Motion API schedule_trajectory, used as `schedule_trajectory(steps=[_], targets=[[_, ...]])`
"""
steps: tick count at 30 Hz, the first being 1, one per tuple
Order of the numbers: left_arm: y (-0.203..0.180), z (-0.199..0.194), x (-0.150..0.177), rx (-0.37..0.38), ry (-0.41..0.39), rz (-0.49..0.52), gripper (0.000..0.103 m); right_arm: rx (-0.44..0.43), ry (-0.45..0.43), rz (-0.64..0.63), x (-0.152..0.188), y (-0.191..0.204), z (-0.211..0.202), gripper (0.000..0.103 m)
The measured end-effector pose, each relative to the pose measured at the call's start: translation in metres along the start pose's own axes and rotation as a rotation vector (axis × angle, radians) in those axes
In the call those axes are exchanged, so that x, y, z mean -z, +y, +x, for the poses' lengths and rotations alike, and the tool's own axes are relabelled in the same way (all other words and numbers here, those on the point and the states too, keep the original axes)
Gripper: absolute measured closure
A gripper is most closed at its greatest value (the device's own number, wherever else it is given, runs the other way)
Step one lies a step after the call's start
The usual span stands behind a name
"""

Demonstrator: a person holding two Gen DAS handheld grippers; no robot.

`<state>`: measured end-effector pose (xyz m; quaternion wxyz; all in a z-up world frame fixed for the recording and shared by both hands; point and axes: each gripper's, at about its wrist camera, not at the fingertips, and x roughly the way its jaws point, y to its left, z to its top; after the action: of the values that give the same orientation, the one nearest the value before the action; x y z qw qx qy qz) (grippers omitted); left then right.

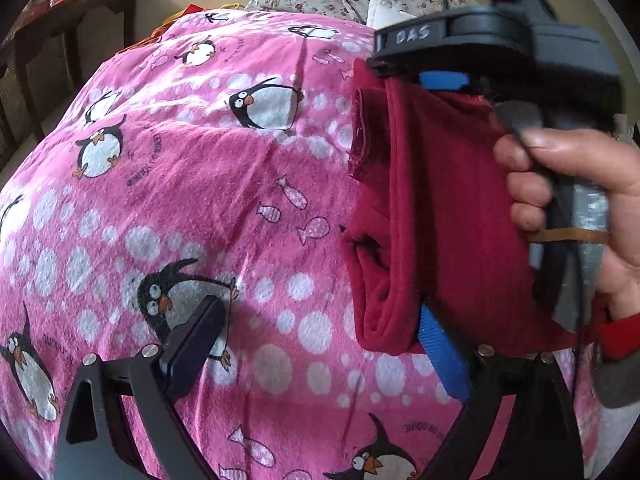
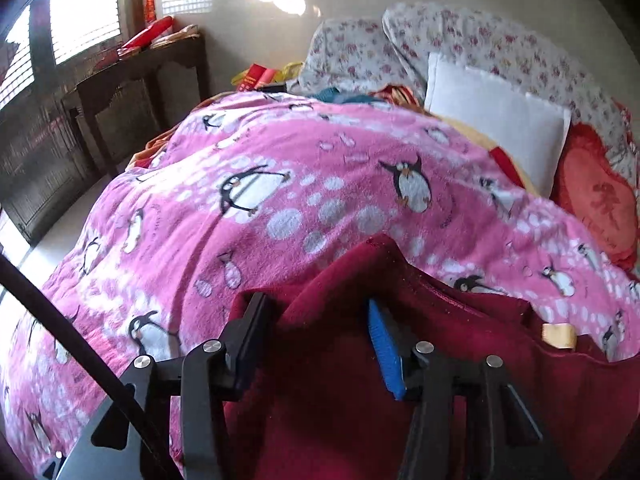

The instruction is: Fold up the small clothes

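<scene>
A small dark red garment (image 1: 432, 216) hangs folded in the air over the pink penguin blanket (image 1: 200, 184). In the left wrist view the right gripper (image 1: 460, 72), held by a hand, pinches its top edge. My left gripper (image 1: 320, 344) is open; the garment's lower fold lies against its blue right finger (image 1: 444, 356), while the black left finger (image 1: 192, 344) is clear of it. In the right wrist view the red garment (image 2: 340, 360) drapes between and over the fingers of the right gripper (image 2: 316, 344), with a tan label (image 2: 559, 336) at right.
The pink penguin blanket (image 2: 280, 200) covers the bed. A white pillow (image 2: 496, 124), floral bedding (image 2: 460, 40) and a red cushion (image 2: 596, 200) lie at the far side. A dark wooden table (image 2: 132, 76) stands at the left by the window.
</scene>
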<state>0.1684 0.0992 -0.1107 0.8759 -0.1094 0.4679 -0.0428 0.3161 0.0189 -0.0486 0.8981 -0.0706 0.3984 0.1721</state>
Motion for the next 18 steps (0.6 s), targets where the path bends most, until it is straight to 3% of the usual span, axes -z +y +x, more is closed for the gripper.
schedule_trajectory(steps=[9, 18], targets=[[-0.007, -0.002, 0.005, -0.012, -0.010, 0.018, 0.007, -0.043, -0.021, -0.013, 0.016, -0.011, -0.058, 0.028], [-0.002, -0.002, 0.007, -0.009, -0.012, 0.015, 0.003, -0.040, -0.004, 0.012, 0.010, -0.008, -0.057, 0.019]])
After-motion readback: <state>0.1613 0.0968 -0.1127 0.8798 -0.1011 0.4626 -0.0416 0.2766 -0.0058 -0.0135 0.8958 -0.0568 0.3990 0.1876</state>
